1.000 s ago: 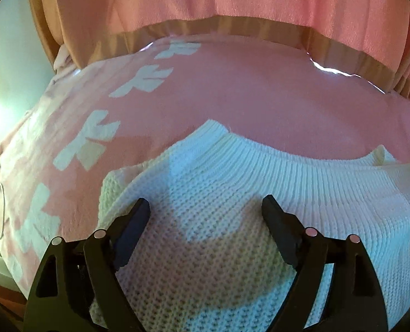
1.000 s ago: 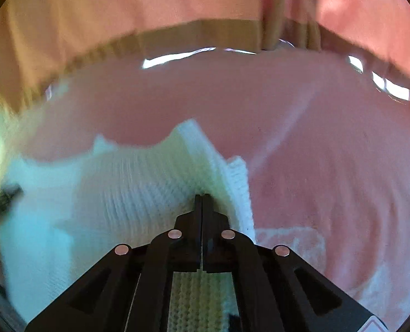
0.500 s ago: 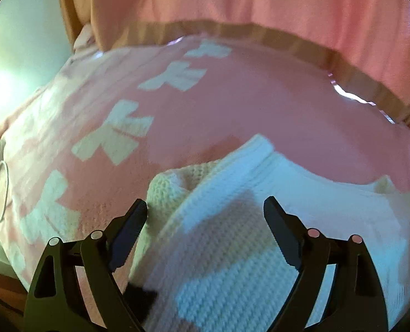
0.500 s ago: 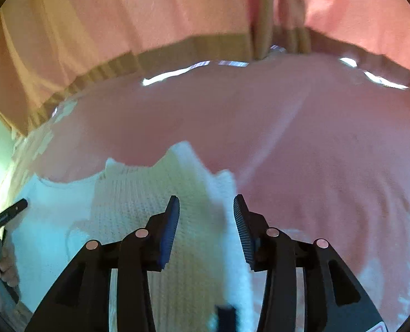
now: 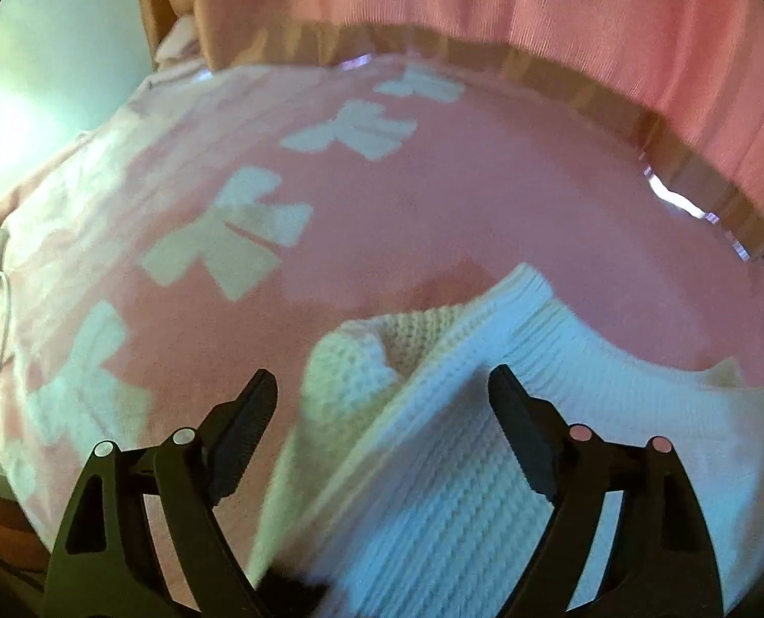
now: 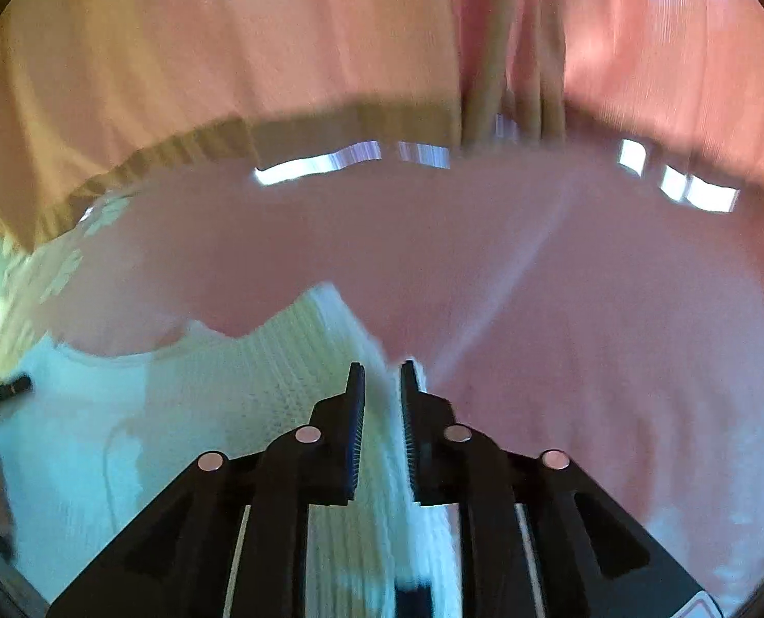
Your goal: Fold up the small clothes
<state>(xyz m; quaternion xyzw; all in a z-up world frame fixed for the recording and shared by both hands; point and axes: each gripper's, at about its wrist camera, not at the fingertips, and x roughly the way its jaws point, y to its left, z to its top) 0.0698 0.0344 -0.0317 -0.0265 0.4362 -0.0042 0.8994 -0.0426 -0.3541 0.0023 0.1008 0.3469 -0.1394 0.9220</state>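
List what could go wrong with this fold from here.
1. The right gripper has just been closing its jaws; only a thin ridge of the white knit sweater lies between them, so the edge may slip free when lifted.
2. The left gripper hangs wide open above a bunched, rolled corner, so that lump may get folded in.
3. The pink blanket underneath could get pinched too.

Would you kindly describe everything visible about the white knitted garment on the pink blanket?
The white knitted garment looks like a small chunky-knit sweater with a ribbed band along its far edge. It lies on the pink bow-patterned blanket, its left side bunched and turned over. The left gripper stands wide open over it, not pinching. The right gripper has just been closing, and a raised fold of the knit sits between its narrow fingers.
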